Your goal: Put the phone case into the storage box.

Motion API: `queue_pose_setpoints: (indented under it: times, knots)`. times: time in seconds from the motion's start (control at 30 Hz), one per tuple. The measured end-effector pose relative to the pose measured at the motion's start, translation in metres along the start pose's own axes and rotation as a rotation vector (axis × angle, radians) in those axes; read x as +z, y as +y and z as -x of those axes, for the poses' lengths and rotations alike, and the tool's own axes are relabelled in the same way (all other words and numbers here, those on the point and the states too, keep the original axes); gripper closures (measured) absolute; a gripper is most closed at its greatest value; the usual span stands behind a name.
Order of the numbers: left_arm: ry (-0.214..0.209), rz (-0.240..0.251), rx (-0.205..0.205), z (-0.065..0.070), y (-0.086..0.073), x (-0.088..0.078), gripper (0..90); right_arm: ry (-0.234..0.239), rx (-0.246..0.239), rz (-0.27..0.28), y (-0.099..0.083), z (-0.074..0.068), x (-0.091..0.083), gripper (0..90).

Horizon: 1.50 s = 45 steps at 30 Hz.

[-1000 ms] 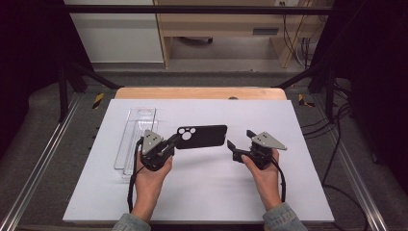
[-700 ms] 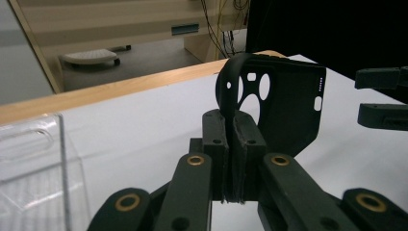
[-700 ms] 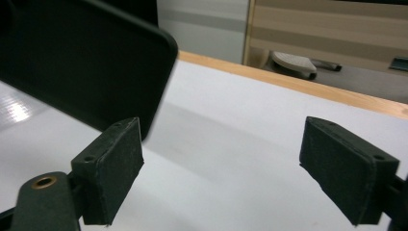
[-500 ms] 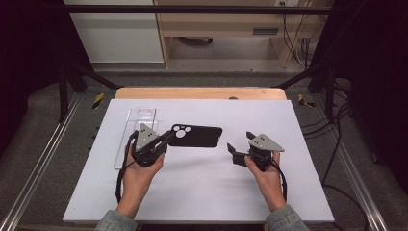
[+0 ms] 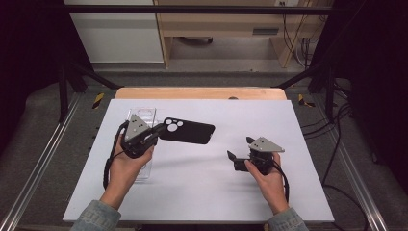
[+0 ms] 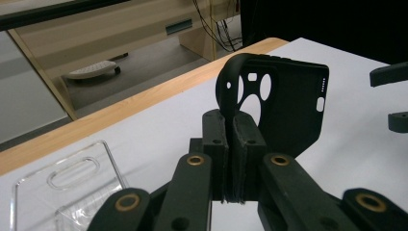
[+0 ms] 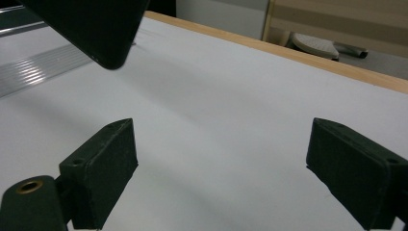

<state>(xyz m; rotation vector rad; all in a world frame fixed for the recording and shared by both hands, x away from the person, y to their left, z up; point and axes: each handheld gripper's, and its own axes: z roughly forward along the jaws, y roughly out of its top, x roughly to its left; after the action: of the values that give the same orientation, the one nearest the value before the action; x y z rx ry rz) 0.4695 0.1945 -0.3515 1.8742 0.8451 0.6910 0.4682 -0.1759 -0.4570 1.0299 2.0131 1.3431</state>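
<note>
Here, left gripper (image 5: 156, 131) clamped shut on the camera-hole end of a black phone case (image 5: 188, 131), lifted clear of the white table (image 5: 202, 187) and held out level toward the middle. Pinched at the rim beside the lens holes, probably so that the long free end stays open for the other gripper to take or steady. From the left gripper view, pads (image 6: 215, 144) pressed tight on the thin curved edge of the case (image 6: 288, 108), with its cut-outs and side slot plain to see, detail too small to make out from above. Just beside and below that hand, a clear plastic tray (image 5: 143, 117) lying flat on the table, partly hidden under the hand from above but showing its slotted end (image 6: 72, 171) in the left gripper view. Farther out, right gripper (image 5: 239, 153) low over the table at the near right, well apart from the case, jaws wide open and empty, seemingly waiting. From the right gripper view (image 7: 221, 163), bare white surface between the two pads and one corner of the case (image 7: 96, 33) hanging above at the upper left, confirming the gap. From above alone, both hands and their spacing at once; beyond the table, a wooden edge (image 5: 202, 93) and grey floor.
</note>
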Motion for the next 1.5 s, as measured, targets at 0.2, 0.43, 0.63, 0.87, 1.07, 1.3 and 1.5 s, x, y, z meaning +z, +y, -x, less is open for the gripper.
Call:
queue_pose_setpoints:
  times: [0.2, 0.43, 0.63, 0.87, 1.07, 1.3, 1.5]
  knots:
    - [-0.013, -0.008, 0.008, -0.023, 0.013, -0.001, 85.3, -0.083, -0.023, 0.03, -0.005, 0.004, -0.001, 11.8]
    - [-0.026, -0.04, 0.075, -0.043, 0.031, 0.002, 85.3, -0.095, -0.028, 0.042, -0.012, 0.007, 0.0, 9.2]
    - [-0.041, -0.046, 0.11, -0.05, 0.033, 0.001, 85.3, -0.088, -0.058, 0.029, -0.015, 0.001, 0.004, 8.1]
    - [0.0, -0.006, 0.12, -0.057, 0.029, -0.002, 85.3, -0.071, -0.063, 0.029, -0.015, -0.004, 0.001, 6.9]
    - [0.05, 0.018, 0.087, -0.067, 0.026, -0.004, 85.3, -0.105, -0.072, 0.043, -0.017, -0.004, -0.002, 6.7]
    - [0.093, 0.018, 0.129, -0.073, 0.039, -0.013, 85.2, -0.138, -0.044, 0.088, -0.015, 0.002, -0.013, 7.6]
    - [0.111, -0.002, 0.182, -0.073, 0.047, -0.017, 85.3, -0.134, -0.046, 0.086, -0.017, 0.004, -0.016, 6.4]
